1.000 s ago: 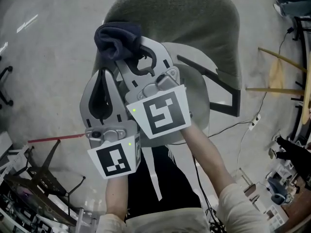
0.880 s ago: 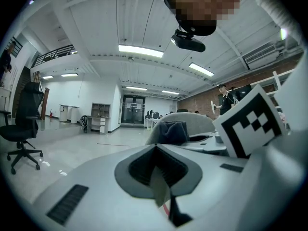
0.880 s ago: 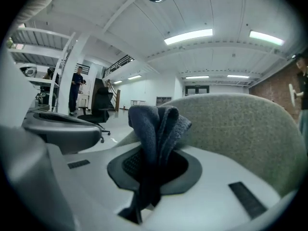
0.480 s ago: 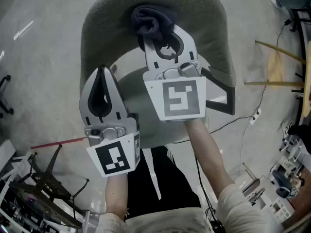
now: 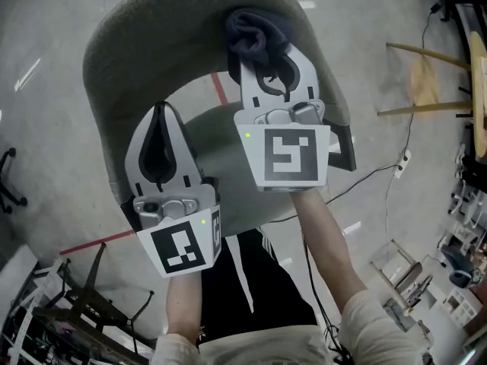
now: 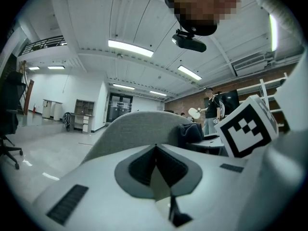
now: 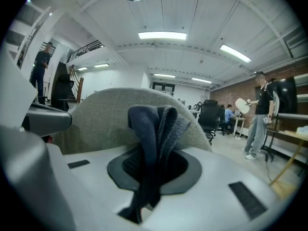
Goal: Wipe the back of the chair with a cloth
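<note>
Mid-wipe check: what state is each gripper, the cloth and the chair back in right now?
left gripper: jaws together, nothing between them.
right gripper: shut on the cloth.
cloth: dark, bunched up, held at the top of the chair back, apparently touching it.
chair back: grey, upright, with the cloth at its upper edge.

My head camera looks steeply down past my forearms onto the chair back (image 5: 152,44). The cameras on my left gripper (image 5: 160,112) and right gripper (image 5: 264,55) sit low behind the jaws, facing forward, close to it. All three views share that back and the cloth (image 5: 255,30).
</note>
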`<state>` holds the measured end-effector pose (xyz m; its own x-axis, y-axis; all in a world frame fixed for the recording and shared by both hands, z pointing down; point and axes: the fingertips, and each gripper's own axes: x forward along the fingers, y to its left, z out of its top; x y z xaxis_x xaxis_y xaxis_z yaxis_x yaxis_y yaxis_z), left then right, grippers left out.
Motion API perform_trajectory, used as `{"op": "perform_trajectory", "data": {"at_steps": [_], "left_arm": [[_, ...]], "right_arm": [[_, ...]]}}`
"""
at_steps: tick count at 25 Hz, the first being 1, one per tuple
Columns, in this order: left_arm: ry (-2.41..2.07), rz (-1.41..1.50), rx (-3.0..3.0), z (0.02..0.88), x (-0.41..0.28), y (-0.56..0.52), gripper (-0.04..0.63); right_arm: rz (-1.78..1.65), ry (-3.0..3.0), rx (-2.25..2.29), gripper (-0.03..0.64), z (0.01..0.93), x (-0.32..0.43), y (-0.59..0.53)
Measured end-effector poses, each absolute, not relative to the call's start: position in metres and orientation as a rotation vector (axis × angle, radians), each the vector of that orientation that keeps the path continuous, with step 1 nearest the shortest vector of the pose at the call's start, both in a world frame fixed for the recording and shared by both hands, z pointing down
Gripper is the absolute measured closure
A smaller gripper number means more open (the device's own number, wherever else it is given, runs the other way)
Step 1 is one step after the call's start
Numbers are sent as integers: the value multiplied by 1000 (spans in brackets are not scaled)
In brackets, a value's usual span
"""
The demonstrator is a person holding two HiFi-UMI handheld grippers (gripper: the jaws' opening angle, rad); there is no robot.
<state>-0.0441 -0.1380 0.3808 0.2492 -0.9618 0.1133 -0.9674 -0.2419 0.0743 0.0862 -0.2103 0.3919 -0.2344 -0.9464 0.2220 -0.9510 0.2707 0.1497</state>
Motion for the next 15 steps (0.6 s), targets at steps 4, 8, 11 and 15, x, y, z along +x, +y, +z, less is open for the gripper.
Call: {"op": "perform_trajectory", "data": {"at_steps": [4,8,11,15], "left_arm": [[-1802,50,2415,379,-29,-138,580],[-1748,51,2443,381,-15,-133,580],[-1721,52,2464,381,-7,-131,580],[-1708,55,2473,381,-4,-126,580]], "right_arm": [[16,-2217,1824,563,388,105,-201],[14,-2161,1879,563,386,124,-190],[30,-2106,1933,563,386,141,-182],[30,-2057,1976,563,386,157,-175]]}}
